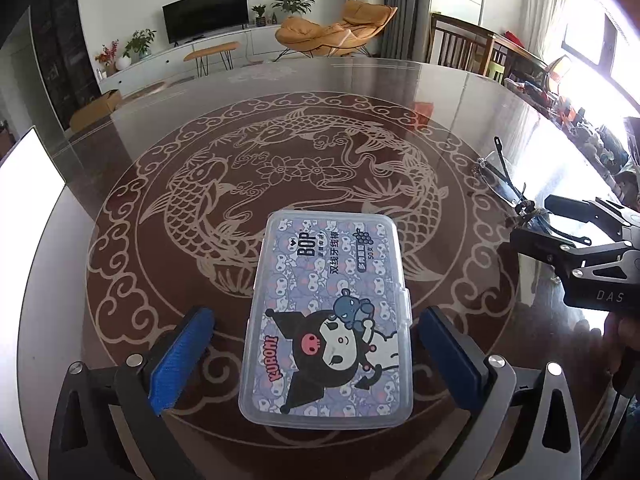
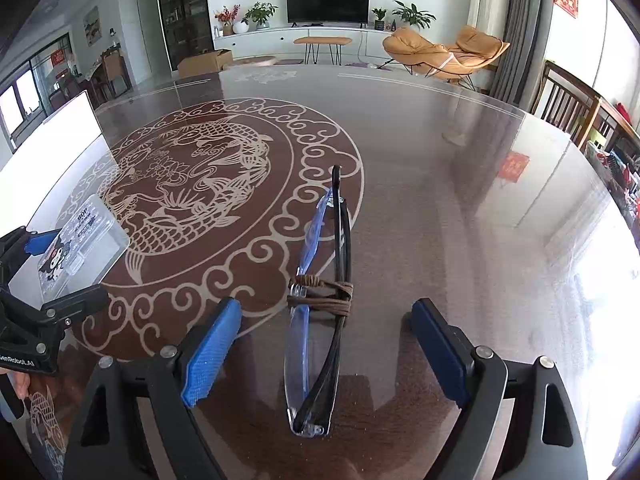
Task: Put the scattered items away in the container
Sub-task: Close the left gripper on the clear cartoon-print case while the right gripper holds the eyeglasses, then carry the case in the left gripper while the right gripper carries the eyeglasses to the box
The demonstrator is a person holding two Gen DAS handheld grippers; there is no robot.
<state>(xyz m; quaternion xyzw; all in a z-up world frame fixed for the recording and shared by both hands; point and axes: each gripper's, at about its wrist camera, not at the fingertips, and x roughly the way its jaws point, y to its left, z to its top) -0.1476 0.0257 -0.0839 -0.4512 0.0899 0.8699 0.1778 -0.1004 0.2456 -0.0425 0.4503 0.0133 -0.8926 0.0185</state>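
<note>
Between each gripper's spread jaws, untouched: floss box (image 1: 326,316) left, folded glasses (image 2: 320,300) right.

You've got one clear plastic floss-pick box (image 1: 326,316) with the Kuromi print and one pair of folded rimless glasses (image 2: 320,300) bound with one brown cord (image 2: 322,294), both on one round glass-topped table (image 1: 280,92) that also carries one white board (image 1: 28,172) at its left edge. Two grippers in view: left gripper (image 1: 316,360) and right gripper (image 2: 326,354), each with two blue pads. Background count: one TV (image 2: 327,3), one orange lounge chair (image 2: 444,54), one cardboard box (image 2: 204,61).
</note>
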